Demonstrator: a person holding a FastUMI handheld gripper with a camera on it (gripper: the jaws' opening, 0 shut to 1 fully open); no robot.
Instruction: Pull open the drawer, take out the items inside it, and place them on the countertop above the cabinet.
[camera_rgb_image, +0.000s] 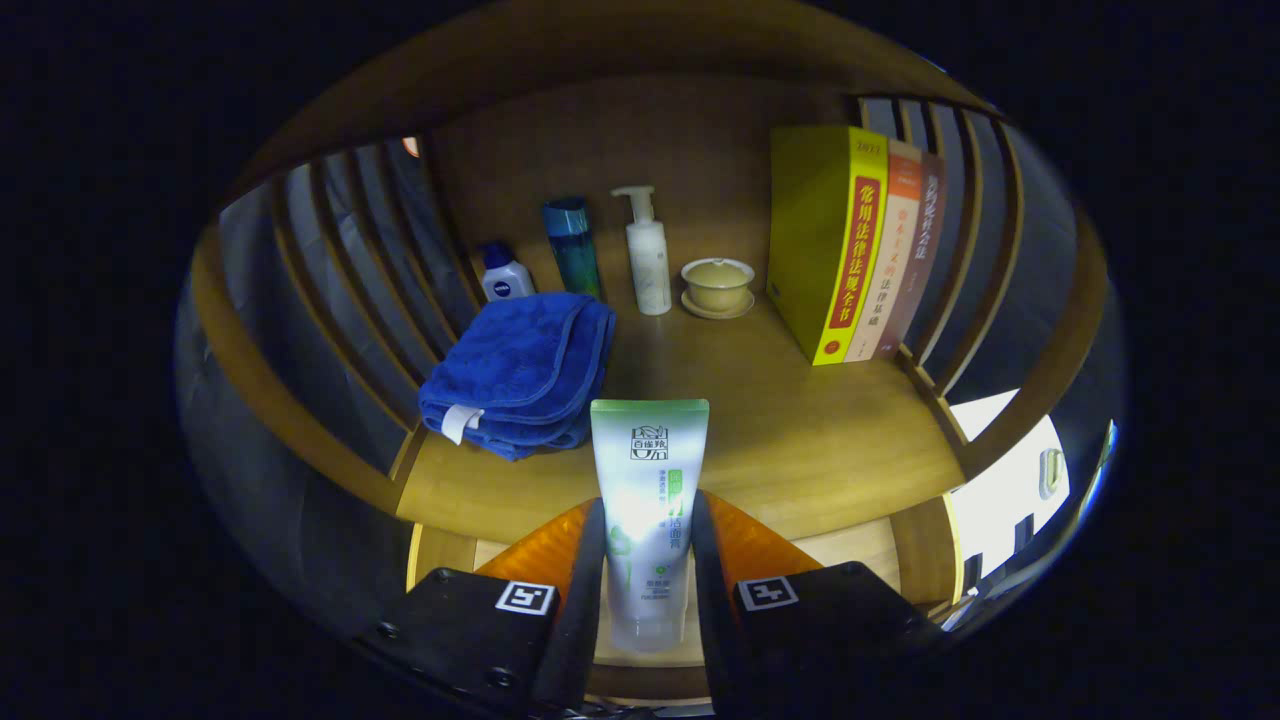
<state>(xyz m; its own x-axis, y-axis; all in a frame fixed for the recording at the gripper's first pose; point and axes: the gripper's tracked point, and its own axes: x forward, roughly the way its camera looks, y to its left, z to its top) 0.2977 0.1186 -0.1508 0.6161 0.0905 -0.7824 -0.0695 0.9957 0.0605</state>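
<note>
A white and green tube (648, 500) stands upright between my fingers, its flat crimped end up. My gripper (648, 560) is shut on the tube, with both fingers pressing its sides. The tube hangs over the front edge of the wooden countertop (800, 440). Below the fingers the pale inside of the open drawer (850, 545) shows. A folded blue towel (522, 372) lies on the countertop just ahead and left of the tube.
At the back of the countertop stand a small blue-capped bottle (505, 275), a teal bottle (573, 245), a white pump bottle (647, 255) and a lidded tea bowl on a saucer (717, 285). Three upright books (860, 245) lean at the right. Slatted wooden sides (350, 260) enclose the shelf.
</note>
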